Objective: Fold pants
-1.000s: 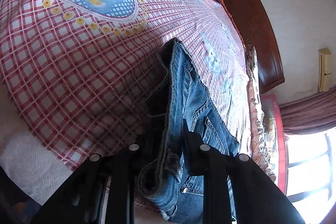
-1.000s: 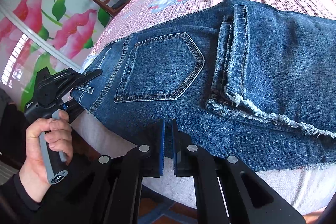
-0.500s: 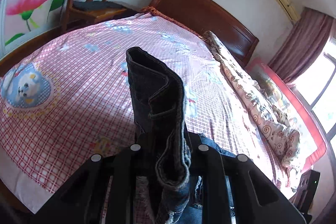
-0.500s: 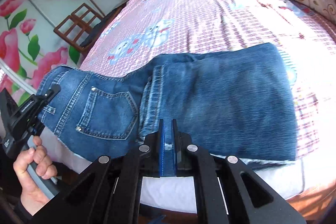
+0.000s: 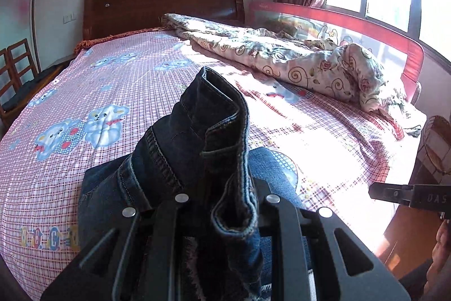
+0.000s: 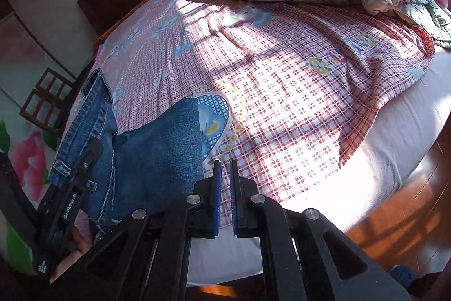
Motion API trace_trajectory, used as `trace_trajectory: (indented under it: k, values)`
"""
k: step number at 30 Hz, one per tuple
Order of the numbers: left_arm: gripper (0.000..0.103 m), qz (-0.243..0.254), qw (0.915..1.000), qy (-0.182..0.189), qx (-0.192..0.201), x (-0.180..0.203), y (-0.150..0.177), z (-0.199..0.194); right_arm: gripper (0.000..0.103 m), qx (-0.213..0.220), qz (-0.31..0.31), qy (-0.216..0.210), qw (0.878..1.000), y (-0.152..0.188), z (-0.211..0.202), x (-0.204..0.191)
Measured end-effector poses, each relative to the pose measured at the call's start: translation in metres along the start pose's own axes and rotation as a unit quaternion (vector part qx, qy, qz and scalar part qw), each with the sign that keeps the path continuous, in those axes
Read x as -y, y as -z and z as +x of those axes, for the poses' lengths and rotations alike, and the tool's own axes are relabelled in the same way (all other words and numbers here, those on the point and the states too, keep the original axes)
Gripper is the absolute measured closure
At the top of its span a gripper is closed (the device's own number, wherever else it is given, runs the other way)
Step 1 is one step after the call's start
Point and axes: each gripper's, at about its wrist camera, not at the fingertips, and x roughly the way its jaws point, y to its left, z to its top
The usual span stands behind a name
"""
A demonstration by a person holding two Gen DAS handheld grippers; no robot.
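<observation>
The blue jeans [image 6: 152, 157] lie folded on the pink checked bedsheet [image 6: 282, 92] near the bed's front edge. My left gripper [image 5: 225, 205] is shut on the jeans' waistband end [image 5: 208, 131] and holds it up, standing above the folded part; it also shows in the right wrist view [image 6: 93, 148]. My right gripper [image 6: 224, 182] is shut with a thin gap between its blue pads and holds nothing. It hovers just right of the folded jeans, over the bed's edge; it also shows at the right of the left wrist view [image 5: 377, 192].
A crumpled floral quilt [image 5: 296, 61] lies along the far right side of the bed. A red bed rail [image 5: 352, 27] and a window stand behind it. A wooden headboard [image 5: 160, 2] is at the back. A wooden chair [image 5: 14, 75] stands at the left.
My left gripper has lifted the waistband end and swung it round toward the headboard. My right gripper has moved right, off the jeans, and stays shut and empty.
</observation>
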Motion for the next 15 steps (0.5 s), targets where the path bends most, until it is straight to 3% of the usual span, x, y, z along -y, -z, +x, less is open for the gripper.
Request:
trace_trajectory:
  k: [2,3,4,5,6,8,10,13,15]
  values:
    - [0.083,0.026,0.9994,-0.012,-0.018,0.017,0.006,0.012,0.099,-0.001,0.002,0.002,1.000,0.001,0.000,0.002]
    - [0.070,0.044,0.9981,-0.013,-0.042,0.025,0.011,0.023,0.099,-0.003,0.000,0.002,1.000,0.001,0.000,0.002]
    - [0.055,0.063,0.9956,-0.007,-0.069,0.034,0.016,0.033,0.099,-0.006,-0.002,0.004,1.000,0.001,0.002,0.003]
    - [0.016,0.082,0.9916,0.003,-0.100,0.043,0.023,0.042,0.099,-0.008,-0.005,0.006,1.000,-0.001,0.003,0.002]
    - [0.008,0.104,0.9887,-0.004,-0.108,0.052,0.029,0.043,0.099,-0.010,-0.007,0.008,1.000,-0.002,0.005,0.001]
    - [0.008,0.141,0.9868,-0.023,-0.077,0.063,0.038,0.027,0.099,-0.009,-0.010,0.010,1.000,-0.005,0.006,0.000]
    - [0.008,0.139,0.9893,-0.015,-0.043,0.062,0.039,0.002,0.099,-0.008,-0.015,0.001,1.000,-0.010,0.008,-0.004]
    - [0.007,0.083,0.9964,0.018,0.002,0.035,0.033,-0.043,0.099,-0.009,-0.049,-0.038,0.998,-0.018,0.016,-0.027]
    - [0.005,0.011,0.9991,0.021,0.036,-0.002,0.029,-0.066,0.099,-0.018,-0.099,-0.061,0.993,-0.019,0.028,-0.057]
